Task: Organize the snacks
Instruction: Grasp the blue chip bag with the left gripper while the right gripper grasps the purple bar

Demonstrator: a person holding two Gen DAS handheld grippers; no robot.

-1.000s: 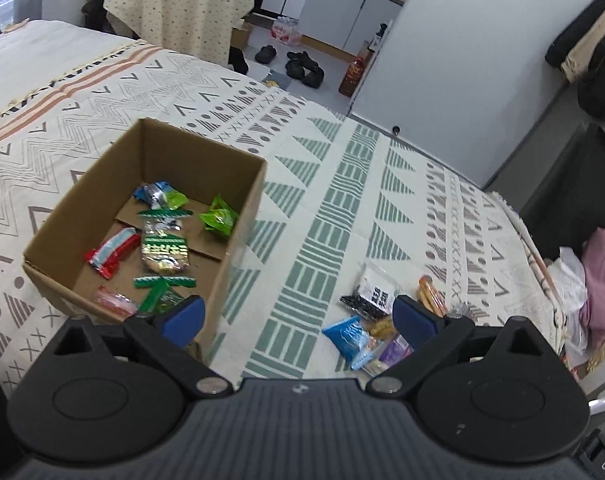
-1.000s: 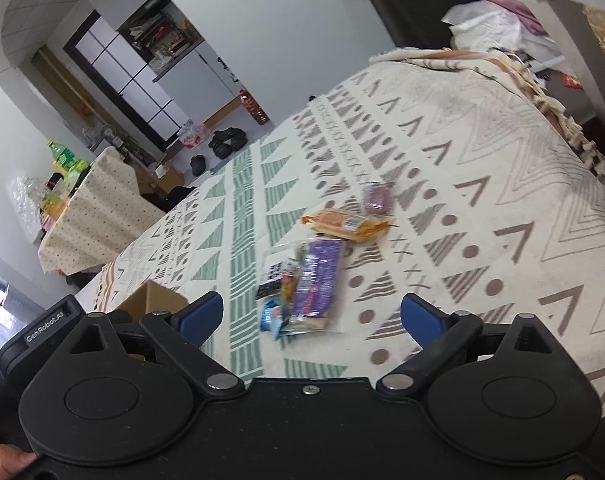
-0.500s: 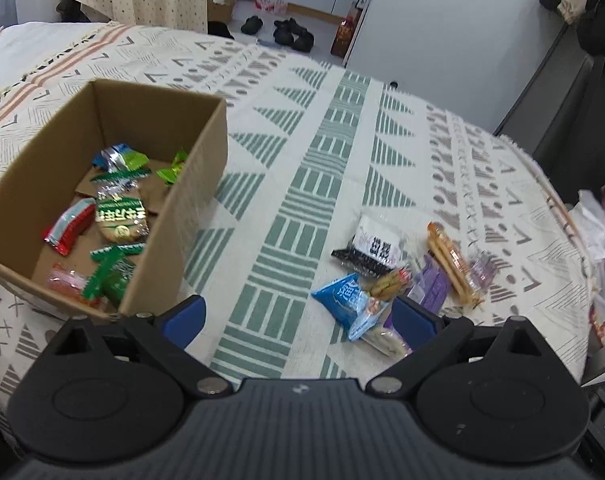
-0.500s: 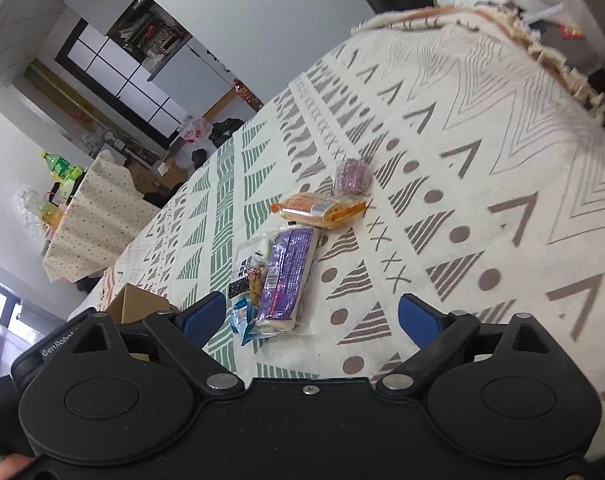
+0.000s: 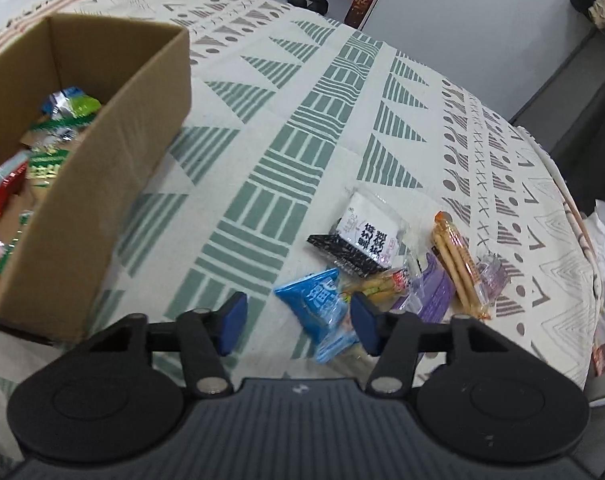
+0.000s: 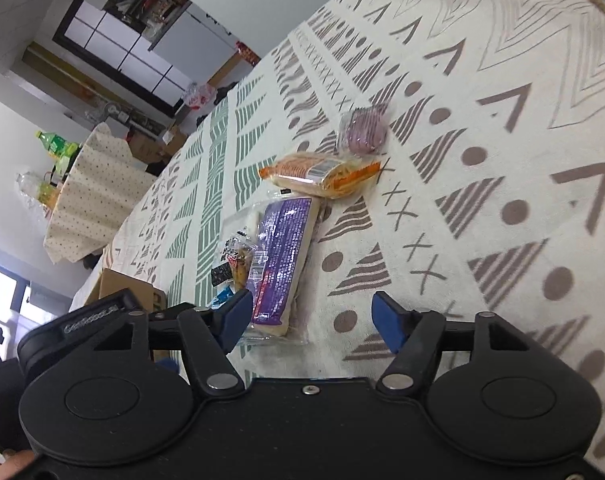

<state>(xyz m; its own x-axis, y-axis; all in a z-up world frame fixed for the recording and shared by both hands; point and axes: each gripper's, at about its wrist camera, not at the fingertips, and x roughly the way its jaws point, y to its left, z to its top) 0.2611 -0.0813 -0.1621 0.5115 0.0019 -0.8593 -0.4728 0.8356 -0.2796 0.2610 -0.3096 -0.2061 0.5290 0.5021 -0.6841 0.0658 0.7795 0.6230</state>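
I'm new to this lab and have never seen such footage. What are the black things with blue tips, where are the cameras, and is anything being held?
No robot: a person holds a two-finger gripper in each hand, with a camera on each looking along the fingers. One picture is from the left gripper, the other from the right gripper. Both hang over a patterned bedspread and are closing, but nothing is gripped yet. A blue packet lies between the left one's blue pads; a purple packet lies by the right one's. More snacks lie loose nearby, and a cardboard box already holds several.
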